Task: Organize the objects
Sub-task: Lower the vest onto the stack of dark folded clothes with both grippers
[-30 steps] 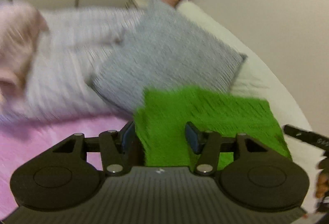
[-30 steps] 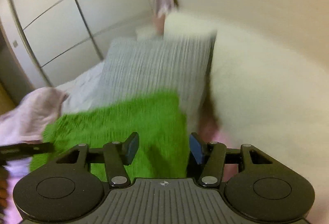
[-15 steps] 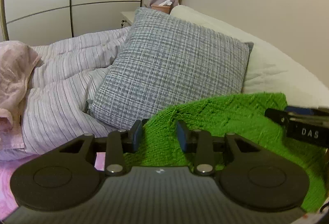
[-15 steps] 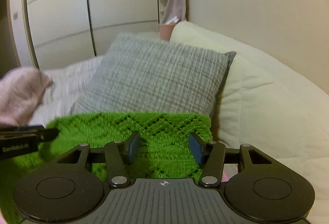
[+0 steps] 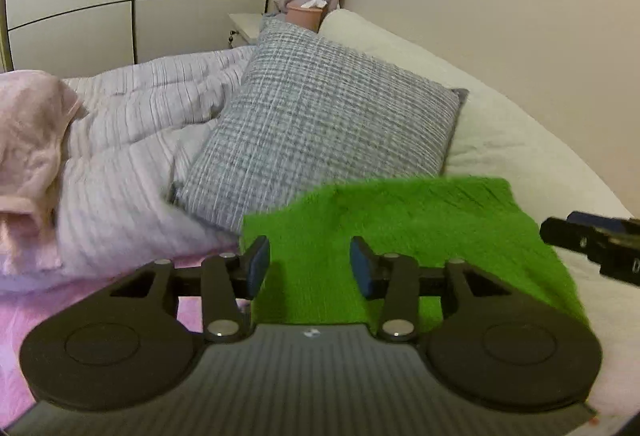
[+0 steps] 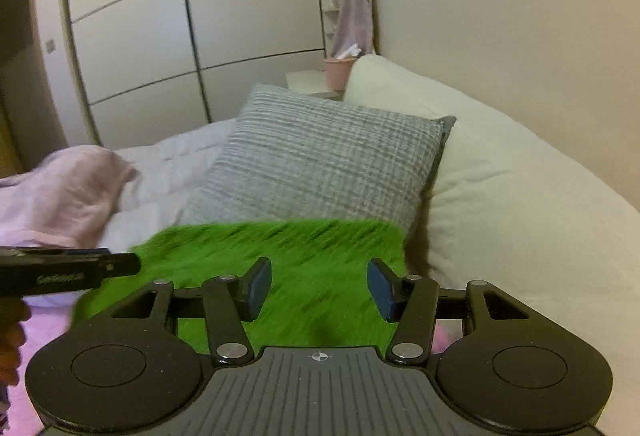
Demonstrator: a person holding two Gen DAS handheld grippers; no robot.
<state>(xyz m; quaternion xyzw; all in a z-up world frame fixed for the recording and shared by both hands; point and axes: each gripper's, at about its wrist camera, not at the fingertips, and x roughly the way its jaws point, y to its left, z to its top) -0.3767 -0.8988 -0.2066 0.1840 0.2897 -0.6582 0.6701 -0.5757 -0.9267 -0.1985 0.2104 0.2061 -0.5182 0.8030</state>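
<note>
Green knit cloth lies on the bed's pink sheet, its far edge against the grey checked pillow, w/ a cream pillow to the right. Left claw has its 2 fingers apart, cloth's left part showing between them. Right claw is also spread, over the cloth's right part. Neither grips anything. Cloth is motion-blurred.

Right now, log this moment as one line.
left gripper: open | right gripper: open | green knit: on bed, unheld | grey cushion: behind it
</note>
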